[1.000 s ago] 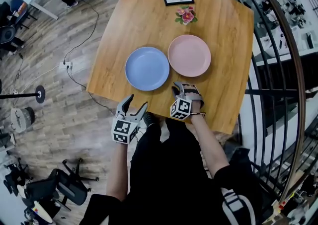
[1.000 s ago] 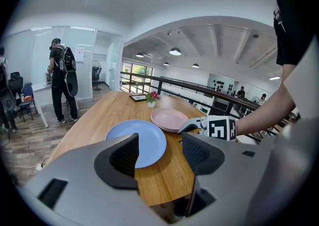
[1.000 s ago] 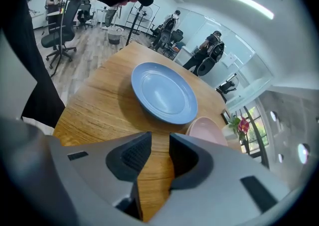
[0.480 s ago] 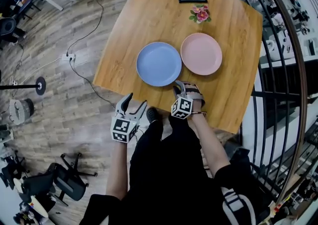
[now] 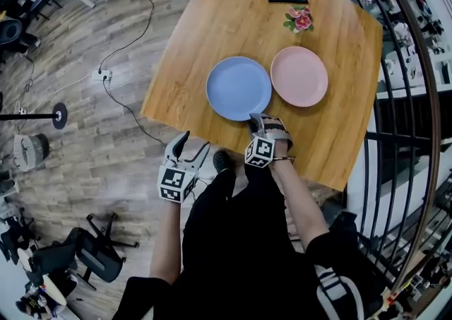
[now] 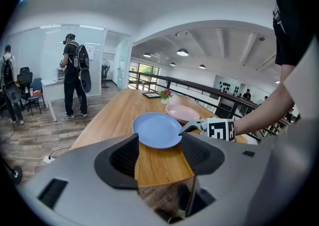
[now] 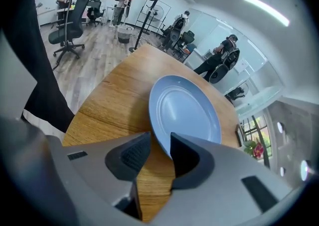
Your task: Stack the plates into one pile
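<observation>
Edged right gripper (image 5: 261, 123) closer to near rim of blue plate (image 5: 239, 87) since a second ago; left gripper (image 5: 195, 143) also nearer desk (image 5: 212, 29), short of its edge. Right fingers (image 7: 125, 154) narrow, plate rim between tips, not pinched yet. Left fingers (image 6: 124, 157) wide, empty. Blue plate flat on desk, just beside pink plate (image 5: 299, 76). Likely grasp step: get one finger under rim, close firmly, lift level, clear pink rim, set down centred.
</observation>
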`<state>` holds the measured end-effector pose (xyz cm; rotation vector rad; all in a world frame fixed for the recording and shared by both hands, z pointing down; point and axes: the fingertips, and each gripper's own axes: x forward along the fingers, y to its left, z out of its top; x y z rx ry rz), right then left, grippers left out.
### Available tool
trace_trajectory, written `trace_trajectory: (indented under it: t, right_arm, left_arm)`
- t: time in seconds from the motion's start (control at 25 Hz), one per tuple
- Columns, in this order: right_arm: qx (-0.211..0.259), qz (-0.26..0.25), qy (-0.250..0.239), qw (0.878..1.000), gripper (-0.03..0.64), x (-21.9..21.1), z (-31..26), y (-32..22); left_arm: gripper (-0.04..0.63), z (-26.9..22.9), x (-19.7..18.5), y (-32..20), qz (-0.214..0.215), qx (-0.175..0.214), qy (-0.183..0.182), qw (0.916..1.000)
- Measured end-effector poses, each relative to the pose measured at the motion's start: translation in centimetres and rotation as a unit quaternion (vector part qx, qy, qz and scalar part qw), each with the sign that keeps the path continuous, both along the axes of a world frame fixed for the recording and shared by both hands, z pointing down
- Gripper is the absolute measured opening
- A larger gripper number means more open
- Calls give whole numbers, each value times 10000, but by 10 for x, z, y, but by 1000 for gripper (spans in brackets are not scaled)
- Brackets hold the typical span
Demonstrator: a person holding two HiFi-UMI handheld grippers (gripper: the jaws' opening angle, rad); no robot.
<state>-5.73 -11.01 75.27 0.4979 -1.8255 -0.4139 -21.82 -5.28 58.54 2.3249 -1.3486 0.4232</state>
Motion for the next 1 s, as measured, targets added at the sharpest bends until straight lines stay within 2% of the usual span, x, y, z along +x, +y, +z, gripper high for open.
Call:
trace_trajectory:
  t: [0.28, 0.56, 0.76, 1.0]
  right_arm:
    - [86, -226, 269, 9993, 129, -16, 14, -4]
    - [251, -442, 404, 9979, 95, -30, 16, -1]
    - [354, -611, 606, 9957, 41, -33, 19, 1]
    - [455, -897, 706, 9924, 32, -45, 12, 4]
  left_arm:
    - [288, 8, -23, 1, -24, -12, -67, 10000]
    - [288, 9, -31, 5, -26, 7, -67, 10000]
    - [288, 12, -34, 9, -22, -32, -55, 10000]
    - [288, 12, -39, 13, -35, -21, -63, 10000]
